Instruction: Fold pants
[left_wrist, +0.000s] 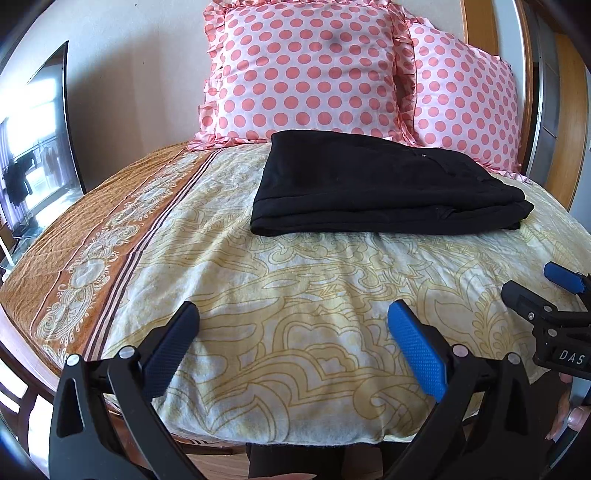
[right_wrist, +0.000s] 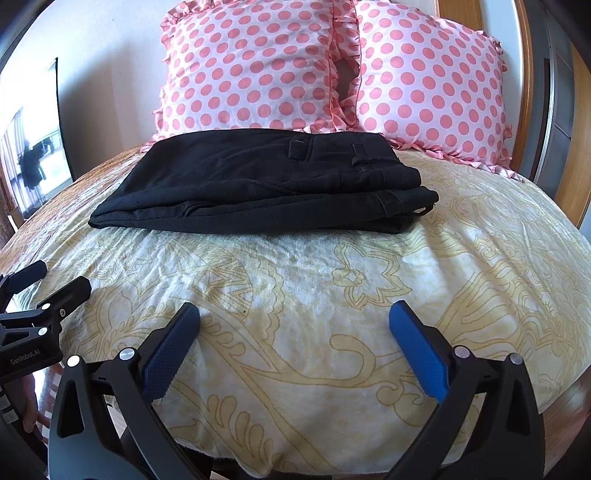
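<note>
Black cloth pants (right_wrist: 258, 184) lie folded into a flat layered rectangle on the bed, and everything here is placed from them. Nearest the cameras, well short of the pants, the left tongs (left_wrist: 291, 332) hang over the front edge of the bed with their blue-padded fingers (left_wrist: 417, 350) spread wide and nothing between them. The right tongs (right_wrist: 293, 332) are just beside them, likewise spread and empty above the cloth. Each pair shows at the edge of the other's view. Between the tongs and the pants stretches the cream bedspread with a yellow floral pattern (right_wrist: 314, 288), slightly wrinkled. To the left of the pants the spread carries a wide orange-brown border with pale scrollwork (left_wrist: 92, 251). The belt loops and waistband lie on the pants' right side. Just behind the pants, two pink ruffled pillows with coral polka dots (left_wrist: 306, 70) stand against the wall, the left one touching the far edge of the pants.
</note>
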